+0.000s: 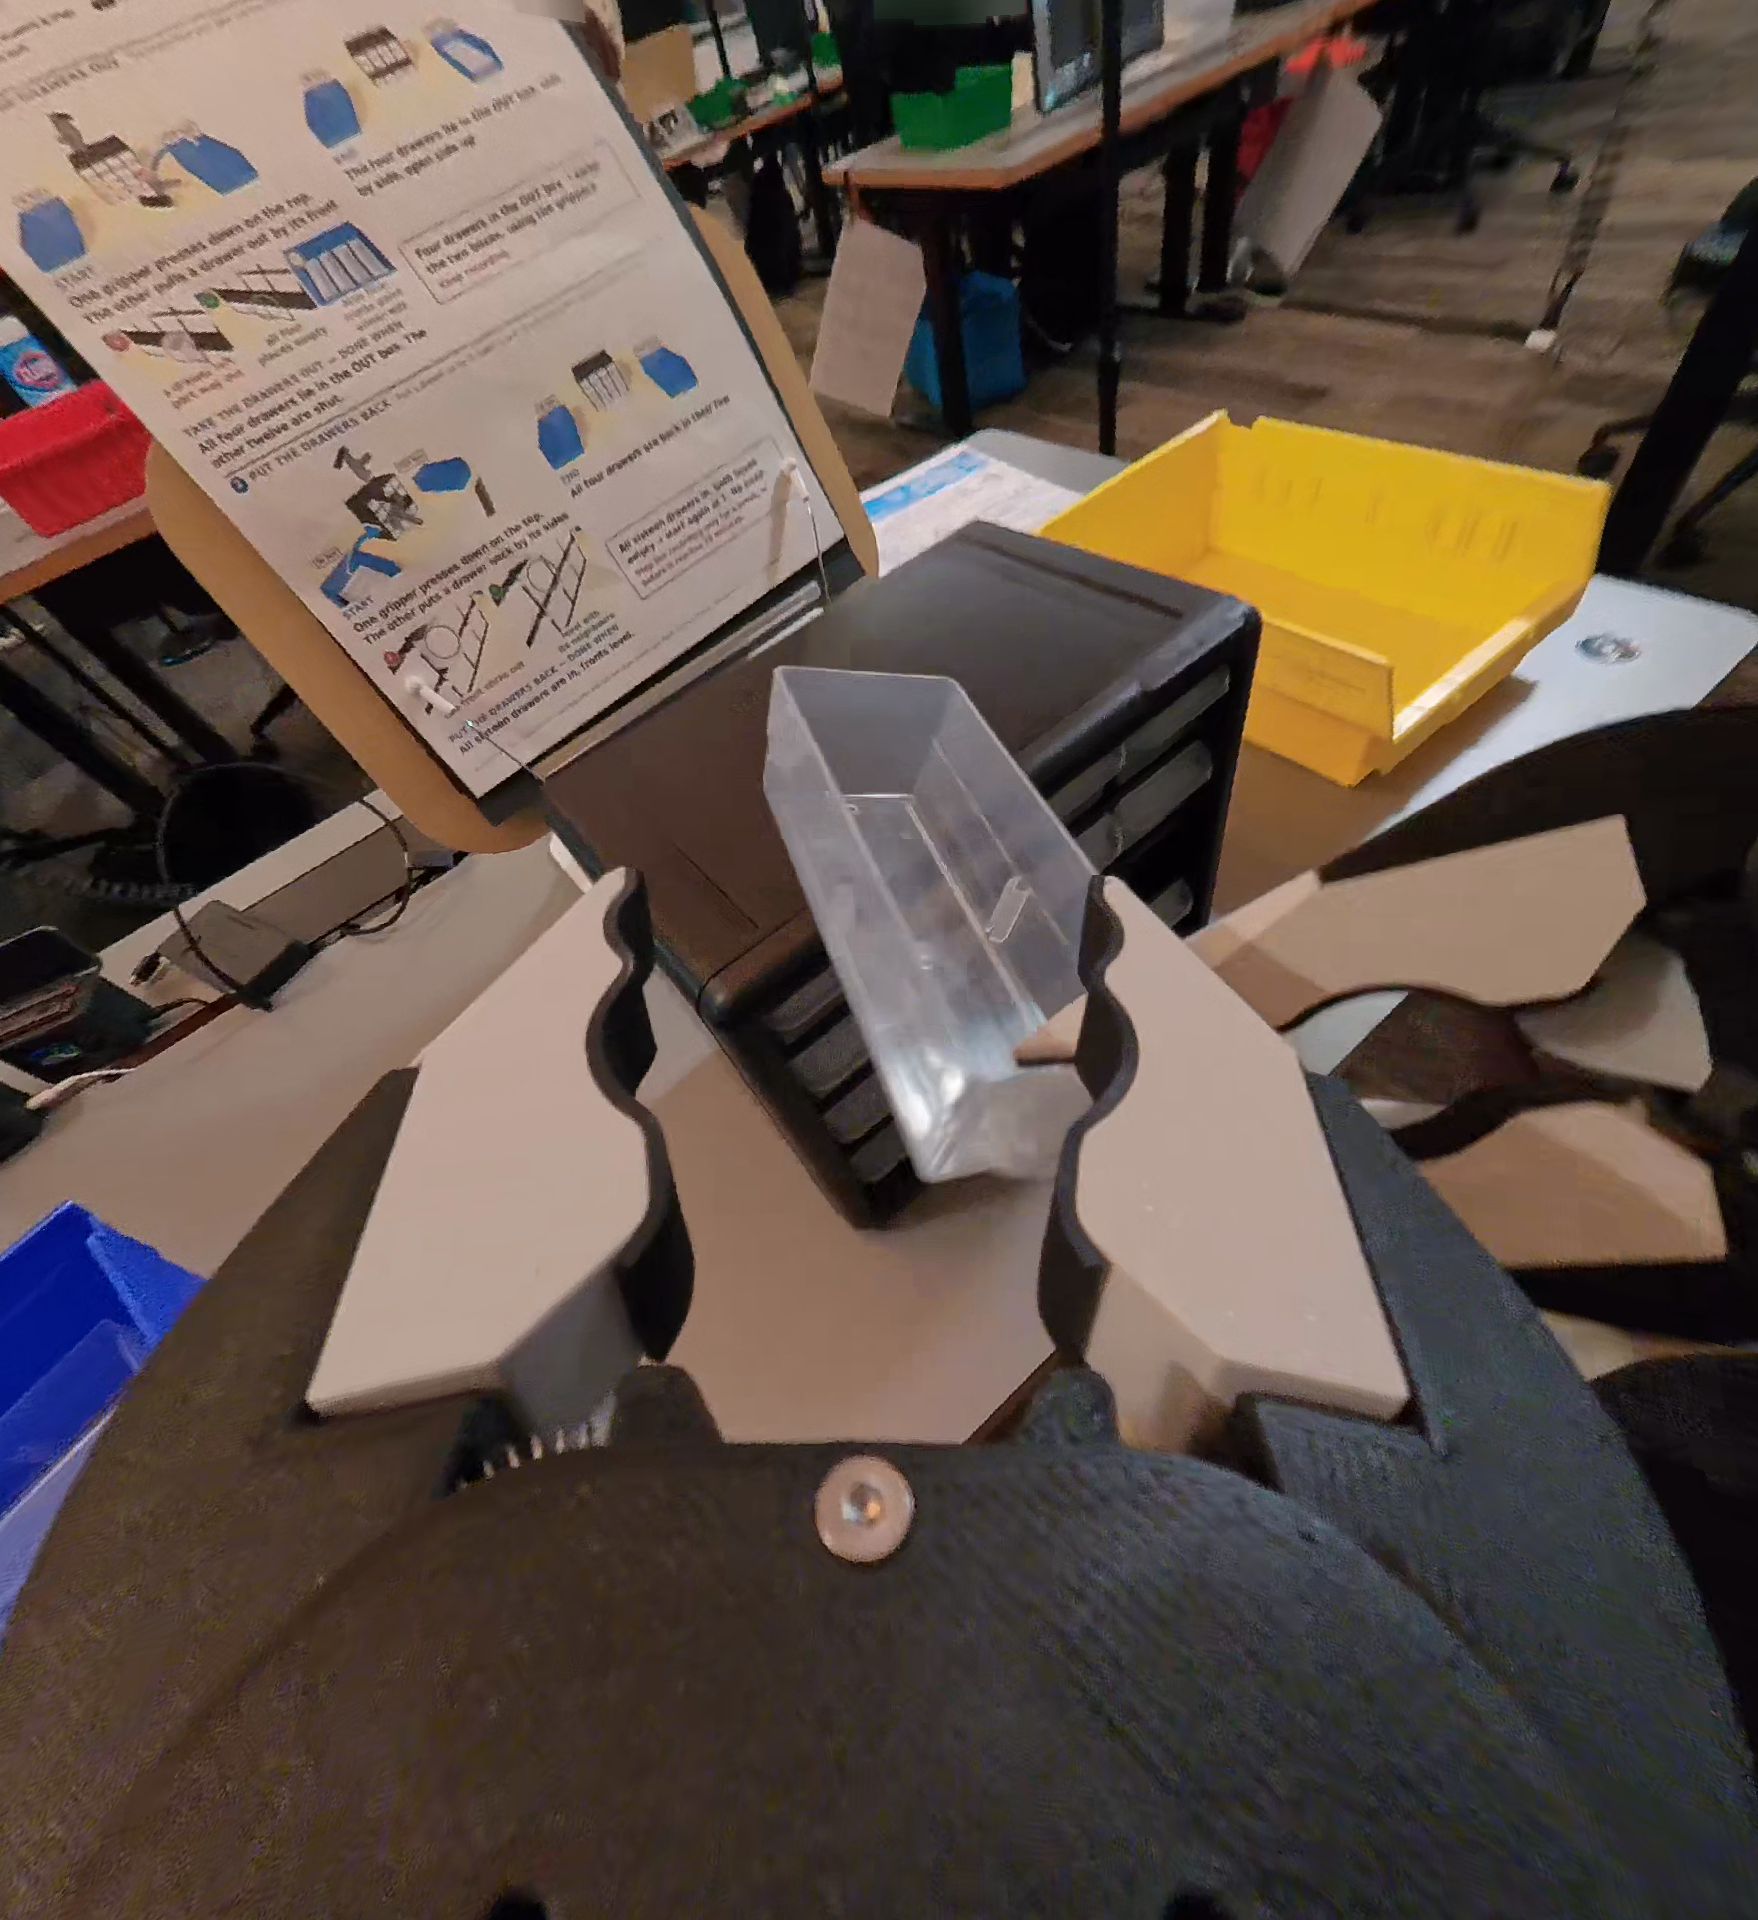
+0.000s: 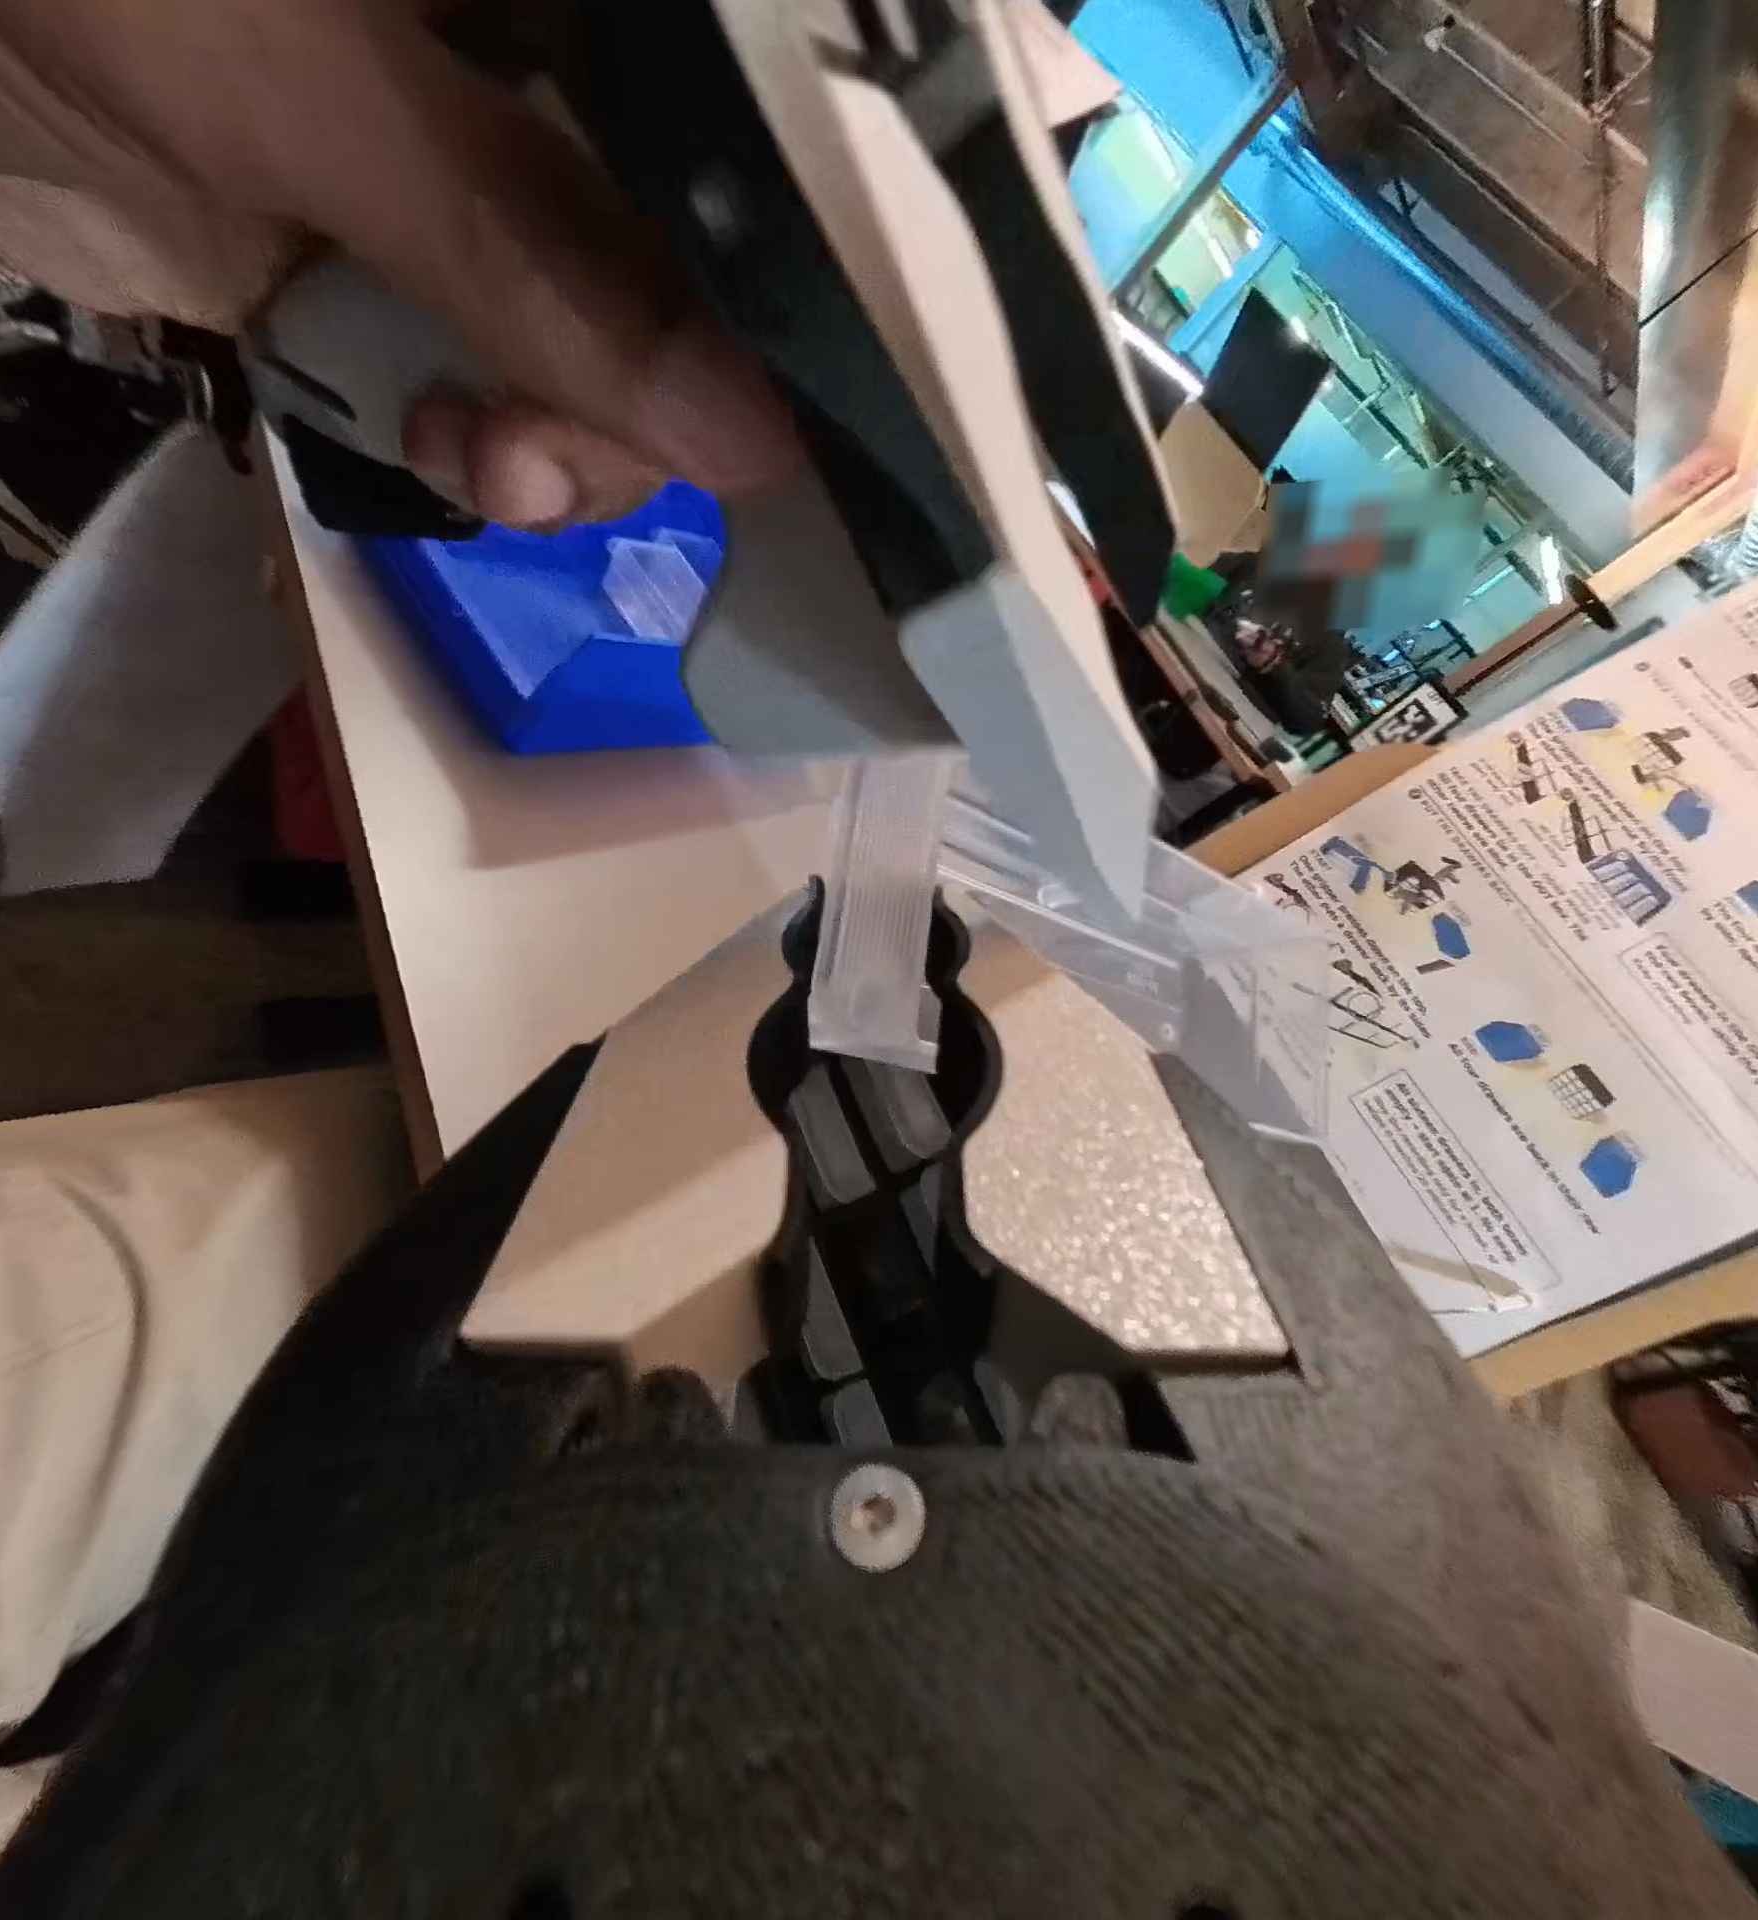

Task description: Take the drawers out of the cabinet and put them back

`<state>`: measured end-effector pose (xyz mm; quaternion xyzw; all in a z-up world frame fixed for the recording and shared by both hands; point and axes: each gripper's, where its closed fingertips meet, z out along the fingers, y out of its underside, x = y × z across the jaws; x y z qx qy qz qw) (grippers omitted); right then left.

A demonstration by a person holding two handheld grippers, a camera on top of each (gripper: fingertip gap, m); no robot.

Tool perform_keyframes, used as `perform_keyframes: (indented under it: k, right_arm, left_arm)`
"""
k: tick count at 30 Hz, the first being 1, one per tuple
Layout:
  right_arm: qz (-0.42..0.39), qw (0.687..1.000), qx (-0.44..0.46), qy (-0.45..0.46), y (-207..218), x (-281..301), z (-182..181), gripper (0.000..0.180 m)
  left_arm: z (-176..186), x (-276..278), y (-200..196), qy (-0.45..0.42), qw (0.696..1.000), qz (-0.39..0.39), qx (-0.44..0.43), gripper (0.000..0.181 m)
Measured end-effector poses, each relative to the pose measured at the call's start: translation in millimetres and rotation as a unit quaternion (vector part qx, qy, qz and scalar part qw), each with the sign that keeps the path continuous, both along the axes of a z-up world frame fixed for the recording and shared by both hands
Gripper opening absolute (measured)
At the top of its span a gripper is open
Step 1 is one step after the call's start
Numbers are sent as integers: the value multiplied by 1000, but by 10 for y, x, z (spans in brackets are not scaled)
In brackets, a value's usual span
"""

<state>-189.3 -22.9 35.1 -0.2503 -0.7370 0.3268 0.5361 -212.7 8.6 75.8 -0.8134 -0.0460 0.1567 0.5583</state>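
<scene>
A clear plastic drawer (image 1: 916, 914) hangs tilted in the air over the front corner of the black cabinet (image 1: 1010, 665). My right gripper (image 2: 870, 935) is shut on the drawer's ribbed front tab (image 2: 880, 914). In the left wrist view it reaches in from the right (image 1: 1046, 1047). My left gripper (image 1: 864, 894) is open, with its fingers (image 1: 501, 1143) on either side of the drawer. In the right wrist view one left finger (image 2: 1041, 727) lies against the drawer's side (image 2: 1218, 966). Dark drawer fronts of the cabinet (image 2: 844, 1195) show below.
A yellow bin (image 1: 1374, 582) stands empty behind the cabinet on the right. A blue bin (image 2: 584, 675) with a clear drawer in it sits at the near left (image 1: 13, 1351). An instruction sheet (image 1: 387, 364) stands behind the cabinet. A red bin (image 1: 54, 457) sits on a far table.
</scene>
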Motion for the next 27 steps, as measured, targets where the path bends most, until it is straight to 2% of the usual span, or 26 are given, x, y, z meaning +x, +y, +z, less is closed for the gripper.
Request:
perform_keyframes:
  k: [4, 6, 9, 12, 16, 20, 23, 27]
  right_arm:
    - [45, 998, -37, -8, 116, 168, 154, 18]
    - [110, 993, -45, -27, 64, 315, 163, 18]
    - [231, 967, -52, -91, -83, 626, 34, 18]
    - [278, 943, -67, -169, -81, 787, -155, 18]
    - [286, 927, -79, -230, -23, 778, -418, 18]
    - [279, 910, -87, -296, 33, 740, -737, 18]
    - [254, 910, -86, -317, 115, 645, -925, 18]
    - [230, 916, -98, -313, 239, 512, -1008, 18]
  left_arm:
    - [204, -67, -129, -40, 997, -15, 59, 83]
    - [275, -119, -195, -58, 995, -21, 82, 83]
    - [314, -225, -274, -71, 992, -19, 98, 83]
    - [281, -337, -289, -79, 992, -13, 101, 83]
    - [105, -484, -166, -93, 991, -16, 90, 82]
    - [-326, -754, 3, -122, 992, 4, 42, 82]
    - [-640, -865, 106, -158, 987, 3, 11, 83]
    - [-830, -918, 181, -177, 984, -5, -3, 82]
